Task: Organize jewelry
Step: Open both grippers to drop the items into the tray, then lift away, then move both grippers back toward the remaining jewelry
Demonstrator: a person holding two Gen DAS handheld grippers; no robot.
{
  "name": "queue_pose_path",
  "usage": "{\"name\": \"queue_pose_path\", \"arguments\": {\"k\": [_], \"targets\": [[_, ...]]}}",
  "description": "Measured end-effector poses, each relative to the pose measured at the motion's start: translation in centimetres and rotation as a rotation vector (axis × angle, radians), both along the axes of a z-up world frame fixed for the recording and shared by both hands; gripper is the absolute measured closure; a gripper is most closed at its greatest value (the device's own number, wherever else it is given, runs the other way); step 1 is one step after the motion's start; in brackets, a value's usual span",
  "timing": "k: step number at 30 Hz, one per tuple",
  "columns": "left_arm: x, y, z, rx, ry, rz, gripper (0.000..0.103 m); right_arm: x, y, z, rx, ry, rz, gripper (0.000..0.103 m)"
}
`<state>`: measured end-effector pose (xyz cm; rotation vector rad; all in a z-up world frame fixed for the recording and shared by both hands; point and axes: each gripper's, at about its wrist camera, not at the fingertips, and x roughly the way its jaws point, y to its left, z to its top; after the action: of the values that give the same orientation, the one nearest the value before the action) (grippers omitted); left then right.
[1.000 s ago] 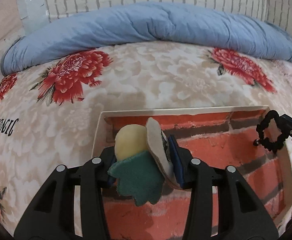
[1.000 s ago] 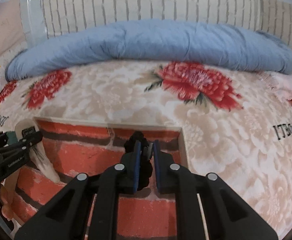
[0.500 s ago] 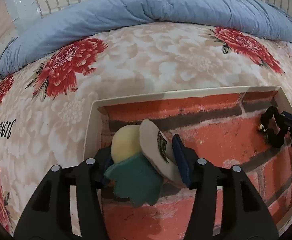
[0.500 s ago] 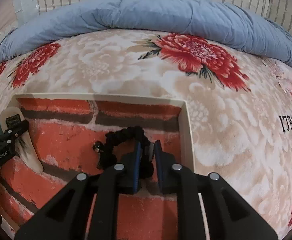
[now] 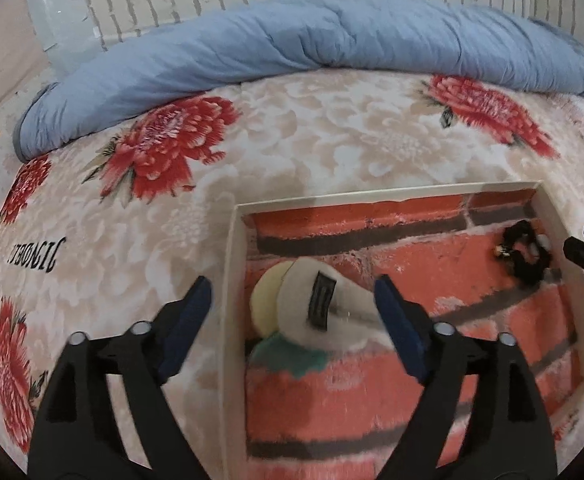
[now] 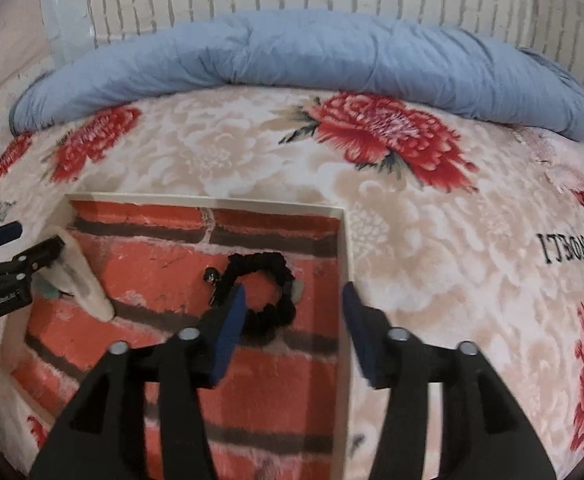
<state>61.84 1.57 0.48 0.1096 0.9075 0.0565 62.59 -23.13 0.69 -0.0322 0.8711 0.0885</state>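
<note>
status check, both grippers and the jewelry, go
Left gripper open, felt clip lying in tray. Right gripper open, black scrunchie lying in tray near its right wall. Nothing blocking.

A cream, yellow and green felt hair clip (image 5: 316, 312) lies flat at the brick-printed tray's (image 5: 231, 264) left edge; a black scrunchie (image 6: 261, 294) rests near its right wall.

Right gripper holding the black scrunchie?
No. The right gripper is open, and the scrunchie lies loose on the tray floor between its fingers.
</note>
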Motion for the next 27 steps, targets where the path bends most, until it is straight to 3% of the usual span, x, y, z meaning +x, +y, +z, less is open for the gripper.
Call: {"name": "queue_pose_path", "arguments": {"k": [2, 7, 10, 27], "targets": [[-1.7, 0.4, 1.0, 0.005, -0.022, 0.003, 0.009, -1.7, -0.7, 0.9, 0.024, -0.019, -0.004, 0.043], [-6.5, 1.4, 3.0, -0.004, -0.045, -0.004, 0.005, -6.0, -1.9, 2.0, 0.004, -0.031, -0.016, 0.034], [-10.0, 2.2, 4.1, -0.012, -0.067, 0.012, 0.005, -9.4, -2.9, 2.8, 0.049, -0.042, -0.035, 0.025], [-28.6, 3.4, 5.9, -0.046, -0.141, 0.009, 0.005, -28.1, -2.9, 4.8, 0.023, -0.156, -0.038, 0.015]]}}
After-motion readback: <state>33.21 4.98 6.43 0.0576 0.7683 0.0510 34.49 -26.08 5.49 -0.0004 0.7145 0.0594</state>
